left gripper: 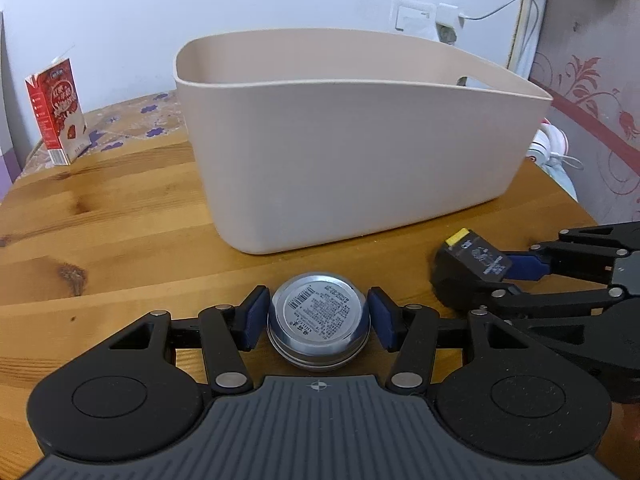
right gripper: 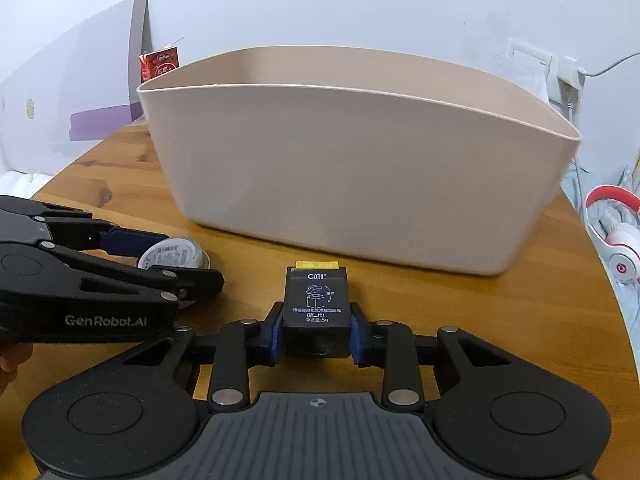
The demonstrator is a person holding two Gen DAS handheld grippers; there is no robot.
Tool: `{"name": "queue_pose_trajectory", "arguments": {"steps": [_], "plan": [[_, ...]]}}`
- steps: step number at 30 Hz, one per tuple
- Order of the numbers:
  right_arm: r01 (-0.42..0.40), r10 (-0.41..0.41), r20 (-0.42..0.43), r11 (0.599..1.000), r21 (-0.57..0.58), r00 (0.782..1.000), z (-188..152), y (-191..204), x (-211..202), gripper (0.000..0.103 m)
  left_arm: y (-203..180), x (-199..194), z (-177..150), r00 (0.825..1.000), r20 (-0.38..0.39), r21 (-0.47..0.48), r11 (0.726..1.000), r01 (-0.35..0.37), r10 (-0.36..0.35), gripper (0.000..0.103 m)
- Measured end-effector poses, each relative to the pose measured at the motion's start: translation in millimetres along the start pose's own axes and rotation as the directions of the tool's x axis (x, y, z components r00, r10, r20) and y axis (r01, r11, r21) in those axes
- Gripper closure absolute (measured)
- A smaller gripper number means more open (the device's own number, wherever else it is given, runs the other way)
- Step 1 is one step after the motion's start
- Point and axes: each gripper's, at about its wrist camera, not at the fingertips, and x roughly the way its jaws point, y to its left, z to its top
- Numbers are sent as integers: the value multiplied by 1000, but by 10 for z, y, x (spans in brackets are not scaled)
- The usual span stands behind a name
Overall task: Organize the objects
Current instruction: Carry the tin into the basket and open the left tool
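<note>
**Both grippers loaded in front of the bin**

The wooden table [left gripper: 120, 208] fills the lower half of both my views. On it, across the middle of each frame, stands the big beige storage bin [left gripper: 352, 152], upright, its open rim towards the wall (I can't see its floor from either camera).

My left gripper [left gripper: 318, 318] sits at lower centre of the left wrist view, its blue pads [left gripper: 256, 316] pressed against either side of a round metal tin [left gripper: 318, 324], whose printed label faces up. The tin is just in front of the bin's near wall, apart from it.

My right gripper [right gripper: 316, 336] occupies lower centre of the right wrist view, clamped on a small black box [right gripper: 316, 304] with white print and a yellow strip at its far end. That box also sits near the bin, not touching it.

At the upper left of the left wrist view a red carton [left gripper: 56, 114] stands upright at the table's far edge. White-and-red headphones [right gripper: 616, 240] lie off the table at the right edge of the right wrist view.
</note>
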Motion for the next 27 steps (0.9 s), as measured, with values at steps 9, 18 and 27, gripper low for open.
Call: {"name": "queue_pose_trajectory", "arguments": {"steps": [9, 18, 27], "plan": [[76, -74, 116, 997, -17, 990, 19, -28, -586, 74, 5, -509, 84, 996, 81, 15, 1000, 24, -25, 48], [130, -123, 249, 991, -10, 961, 309, -111, -999, 74, 13, -909, 497, 979, 205, 52, 999, 8, -19, 48], [154, -161, 299, 987, 47, 941, 837, -328, -909, 73, 38, -684, 1080, 969, 249, 62, 998, -18, 2, 48]]}}
